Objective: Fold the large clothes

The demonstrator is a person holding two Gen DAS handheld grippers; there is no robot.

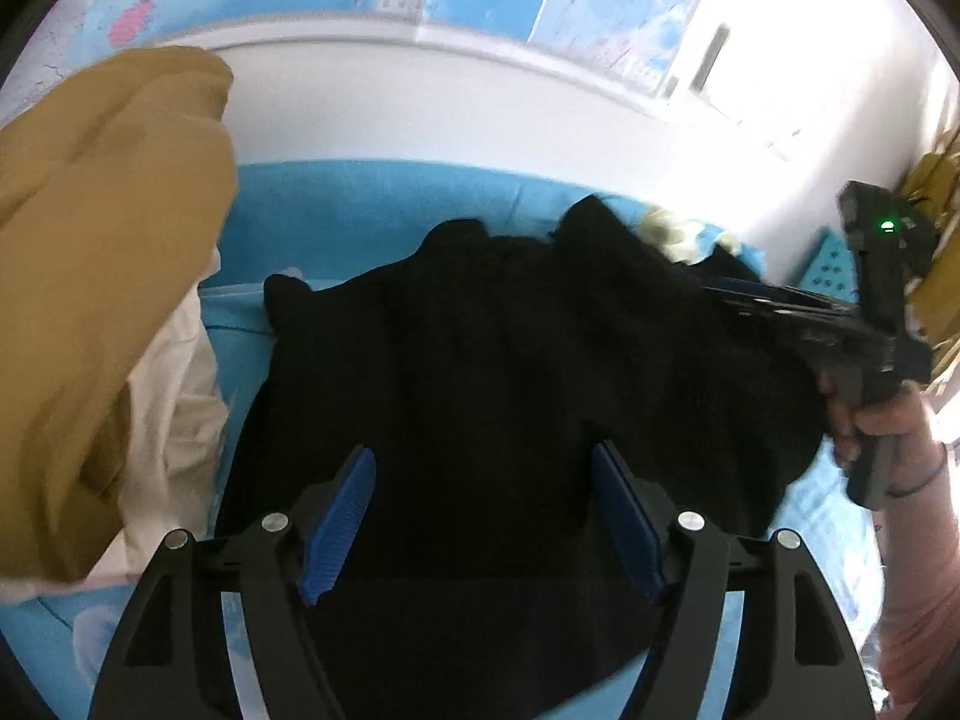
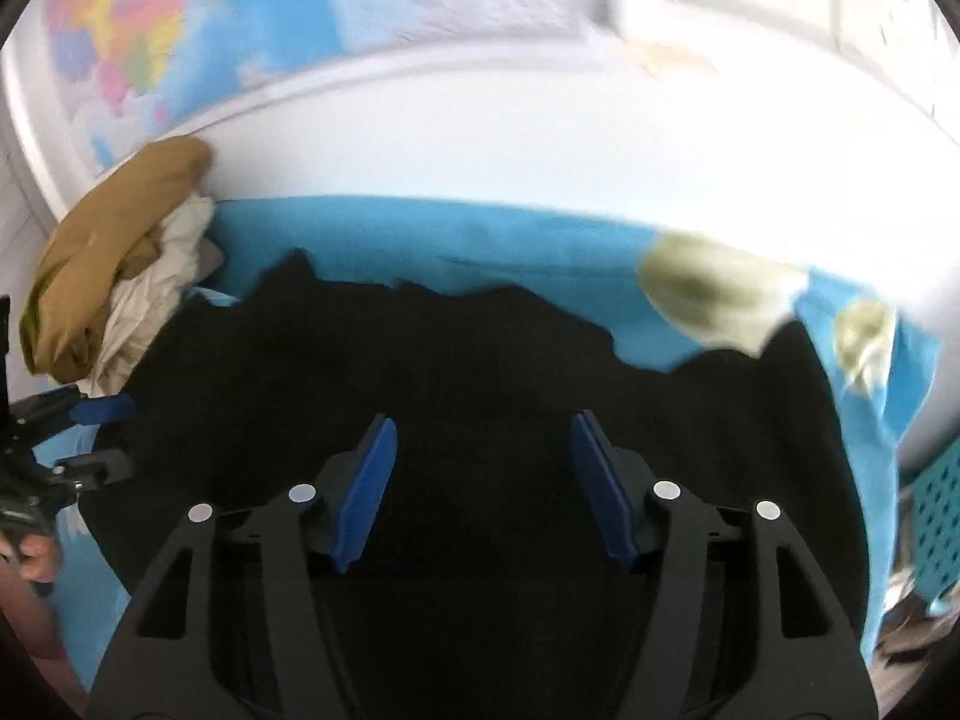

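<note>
A large black garment (image 1: pixel 510 360) lies spread on a blue bed sheet (image 1: pixel 360 216); it also fills the middle of the right wrist view (image 2: pixel 480 372). My left gripper (image 1: pixel 483 516) is open above the garment's near part, nothing between its blue pads. My right gripper (image 2: pixel 483 486) is open over the garment too, holding nothing. In the left wrist view the right gripper's body (image 1: pixel 870 324) shows at the garment's right edge, held by a hand. In the right wrist view the left gripper (image 2: pixel 90 438) shows open at the garment's left edge.
A heap of mustard-brown cloth (image 1: pixel 102 276) over cream cloth (image 1: pixel 174 408) lies on the left of the bed, also in the right wrist view (image 2: pixel 114 252). A pale green patterned item (image 2: pixel 708 288) lies far right. A teal perforated basket (image 2: pixel 936 516) stands at the right. A white wall with maps (image 1: pixel 420 102) is behind.
</note>
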